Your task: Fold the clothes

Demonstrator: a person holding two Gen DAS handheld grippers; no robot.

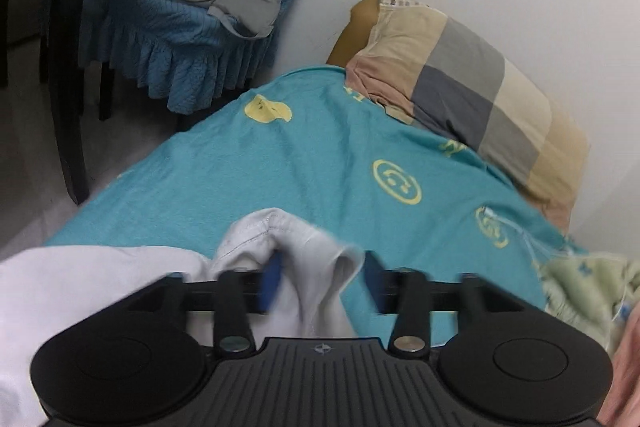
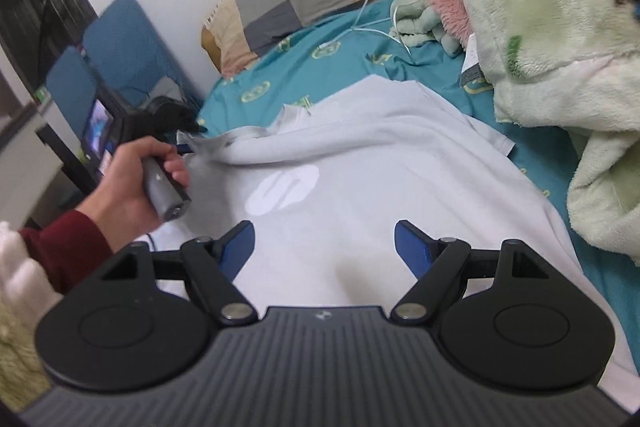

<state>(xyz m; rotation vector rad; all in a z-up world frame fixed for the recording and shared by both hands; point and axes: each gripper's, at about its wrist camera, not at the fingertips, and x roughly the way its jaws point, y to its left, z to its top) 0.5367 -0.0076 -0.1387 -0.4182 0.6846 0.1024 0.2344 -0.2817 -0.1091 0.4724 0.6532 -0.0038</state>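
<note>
White cotton shirt [image 2: 360,163] looks soft and floppy; my left tool [image 1: 320,279], jaws apart, bunches its 10 o'clock shoulder. Right tool [image 2: 324,247] hangs released; I'd grab hems.

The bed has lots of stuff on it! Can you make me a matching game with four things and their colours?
Things:
1. shirt
2. bed sheet
3. pillow
4. fluffy blanket

Colours:
A. teal with yellow smiley faces
B. pale green
C. white
D. tan and grey checks

Pairs: 1-C, 2-A, 3-D, 4-B.

Bonus: the left claw has a bunch of the shirt between its open blue fingers, and the right claw hangs open above the shirt.
</note>
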